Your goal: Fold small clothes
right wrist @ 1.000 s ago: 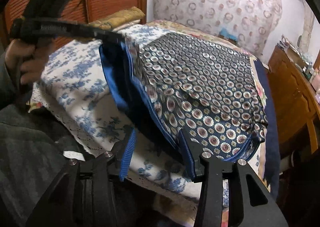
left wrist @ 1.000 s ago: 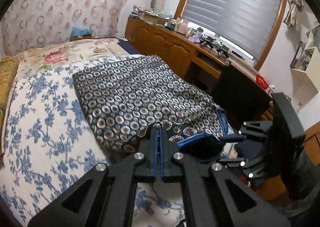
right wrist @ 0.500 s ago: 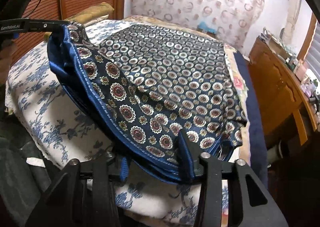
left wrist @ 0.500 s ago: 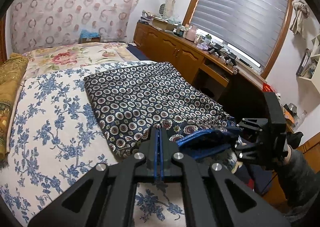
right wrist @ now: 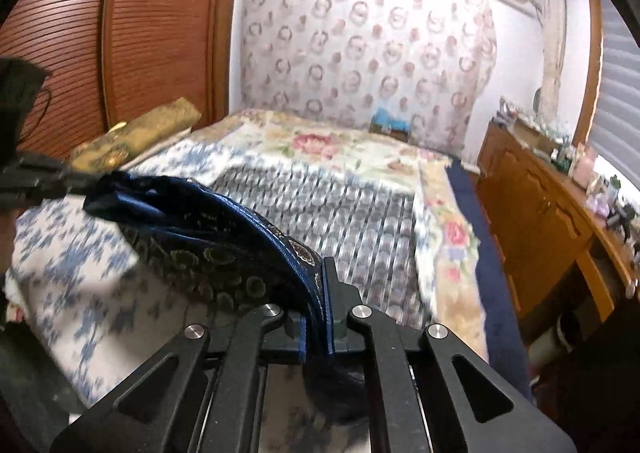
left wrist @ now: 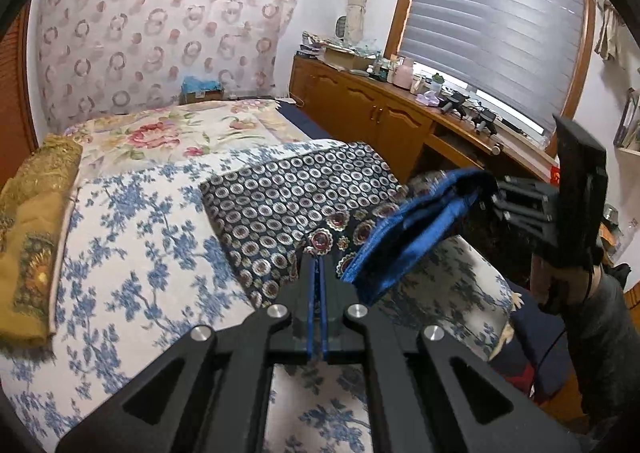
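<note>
A navy garment with a circle print and blue trim lies on the bed, its near edge lifted. My left gripper is shut on the near hem. My right gripper is shut on the blue-trimmed edge; it shows at the right of the left wrist view, holding that corner up in the air. The left gripper shows at the left edge of the right wrist view, pinching the other corner. The cloth hangs stretched between the two grippers, and the rest rests flat on the bed.
The bed has a blue-floral sheet and a pink-floral cover farther back. A folded gold cloth lies at the bed's left edge. A wooden cabinet with clutter runs along the right under the window. A slatted wooden wardrobe stands left.
The right gripper has shut on the garment's trimmed edge. Both grippers have lifted the near edge up and moved it toward the far side of the bed.
</note>
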The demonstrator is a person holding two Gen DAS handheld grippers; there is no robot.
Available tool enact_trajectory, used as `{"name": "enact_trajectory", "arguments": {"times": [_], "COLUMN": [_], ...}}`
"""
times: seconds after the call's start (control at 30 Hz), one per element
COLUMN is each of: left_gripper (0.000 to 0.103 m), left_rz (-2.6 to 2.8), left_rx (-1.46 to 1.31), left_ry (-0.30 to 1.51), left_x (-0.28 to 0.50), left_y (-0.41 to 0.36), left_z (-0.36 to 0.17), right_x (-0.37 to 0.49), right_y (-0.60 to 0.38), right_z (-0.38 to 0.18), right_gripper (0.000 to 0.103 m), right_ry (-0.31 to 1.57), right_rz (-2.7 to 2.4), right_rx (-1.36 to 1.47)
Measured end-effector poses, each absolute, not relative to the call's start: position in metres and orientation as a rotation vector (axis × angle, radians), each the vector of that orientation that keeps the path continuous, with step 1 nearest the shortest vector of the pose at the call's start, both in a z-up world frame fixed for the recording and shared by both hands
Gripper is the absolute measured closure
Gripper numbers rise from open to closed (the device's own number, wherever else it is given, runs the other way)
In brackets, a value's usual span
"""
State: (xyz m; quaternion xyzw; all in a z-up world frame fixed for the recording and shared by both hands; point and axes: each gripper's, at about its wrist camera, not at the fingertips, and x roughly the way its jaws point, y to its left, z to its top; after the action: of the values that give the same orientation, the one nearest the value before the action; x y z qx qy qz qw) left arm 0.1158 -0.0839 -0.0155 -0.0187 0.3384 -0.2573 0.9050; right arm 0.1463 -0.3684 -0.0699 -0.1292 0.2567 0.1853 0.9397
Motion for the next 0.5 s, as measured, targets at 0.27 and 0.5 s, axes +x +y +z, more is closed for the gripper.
{"name": "enact_trajectory", "arguments": {"times": [0.27, 0.5], "left_gripper": [0.103, 0.103], "left_rz": [-0.497, -0.502], "left_rx": [-0.041, -0.052], "left_ry": [0.715, 0.76], "left_x": [0.16, 0.207], "left_y": [-0.072, -0.061], "left_z": [-0.02, -0.028], "right_x": [0.208, 0.268], "right_y": [-0.344, -0.327], "right_z": [-0.062, -0.072], "right_gripper": [0.101, 0.101], "right_ry": [0.512, 0.589], "right_rz": [0.406, 0.439], "right_rx": [-0.328, -0.4]}}
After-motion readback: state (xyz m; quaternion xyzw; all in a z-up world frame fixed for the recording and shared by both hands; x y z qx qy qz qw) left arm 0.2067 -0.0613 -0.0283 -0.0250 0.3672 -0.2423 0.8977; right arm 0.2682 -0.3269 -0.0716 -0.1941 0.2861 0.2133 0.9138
